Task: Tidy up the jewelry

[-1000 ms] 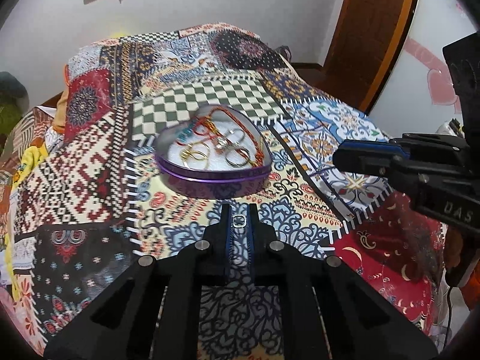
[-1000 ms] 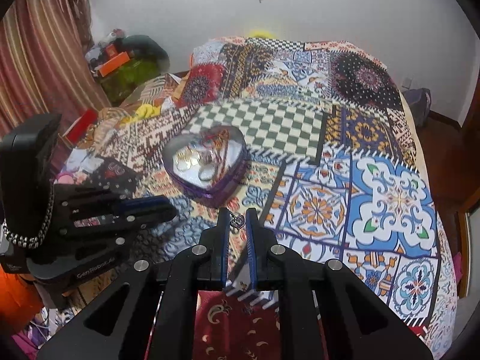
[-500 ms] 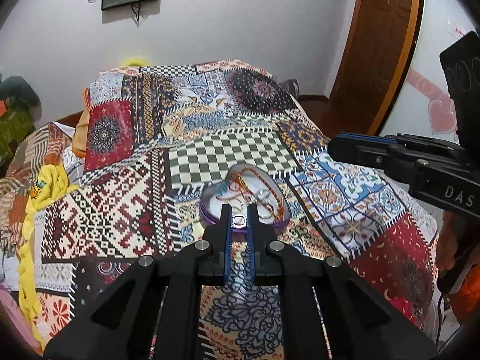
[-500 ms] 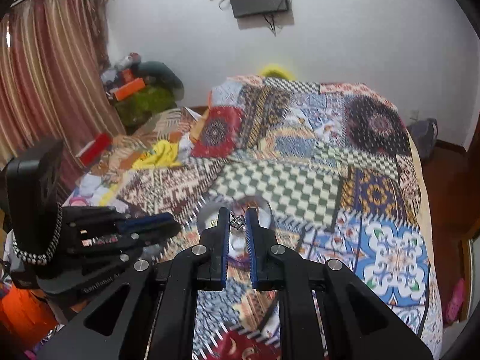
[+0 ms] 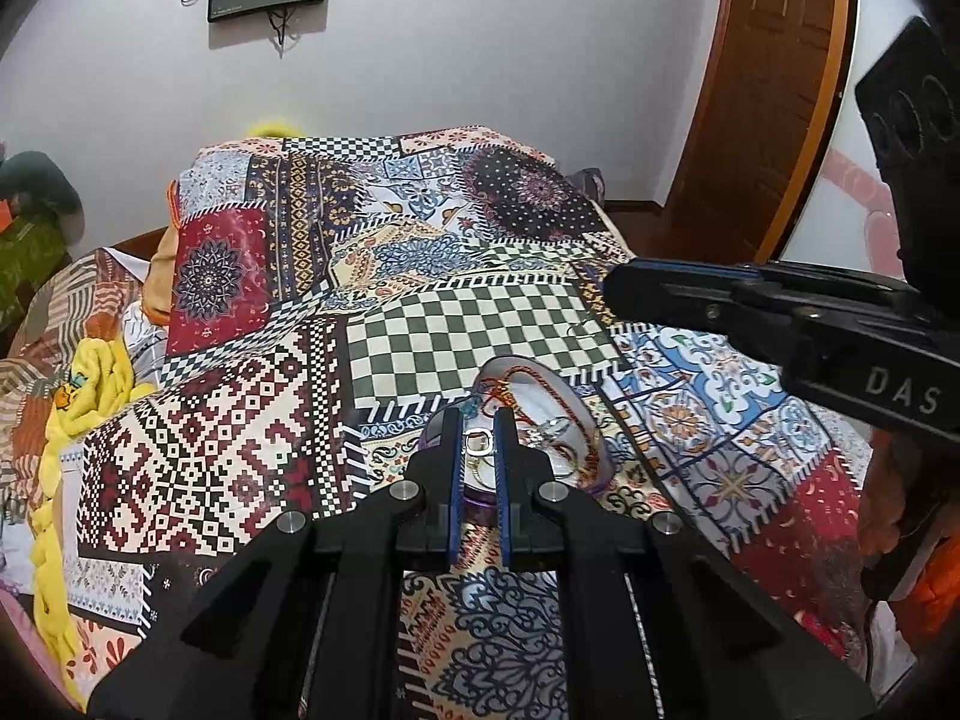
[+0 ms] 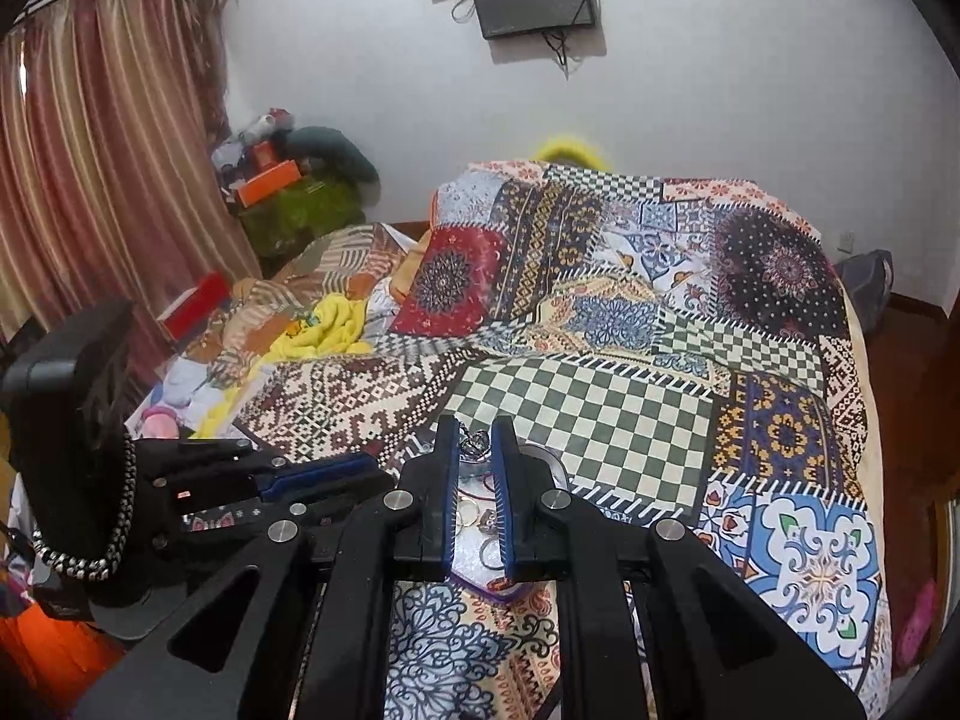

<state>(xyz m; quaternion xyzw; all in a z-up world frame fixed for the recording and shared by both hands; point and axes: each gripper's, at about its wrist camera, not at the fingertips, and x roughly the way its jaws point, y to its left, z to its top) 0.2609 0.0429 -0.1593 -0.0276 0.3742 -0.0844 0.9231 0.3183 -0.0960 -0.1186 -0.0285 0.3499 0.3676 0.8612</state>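
Bed (image 5: pixel 198 456): your working surface is a patchwork quilt, and nothing of the jewelry lies loose on it in either view.
Heart tin (image 5: pixel 543 375): a purple-walled, heart-shaped tin sits on the quilt just beyond both claws; judging by its contents, most of the sorting looks done.
Tin contents: red-and-orange cord (image 5: pixel 528 373) curls along the far rim, and gold rings (image 6: pixel 474 516) lie on the pale floor of the tin.
Left claw (image 5: pixel 479 444): your jaws are drawn nearly together on a small silver clasp-like piece (image 5: pixel 478 443) held above the tin.
Right claw (image 6: pixel 477 441): likewise nearly closed, pinching a small silver charm or chain end (image 6: pixel 476 439) at the tips.
Still to do: by my reading, the two pinched pieces are what remains; whether they belong to one chain you cannot tell from here.
Left view only: it shows the cord, the tin's far rim and a wooden door (image 5: pixel 762 96) at right, with your right claw crossing from the side.
Right view only: it shows the rings between the jaws, the curtain (image 6: pixel 90 180), a cluttered corner, and your left claw low at left.
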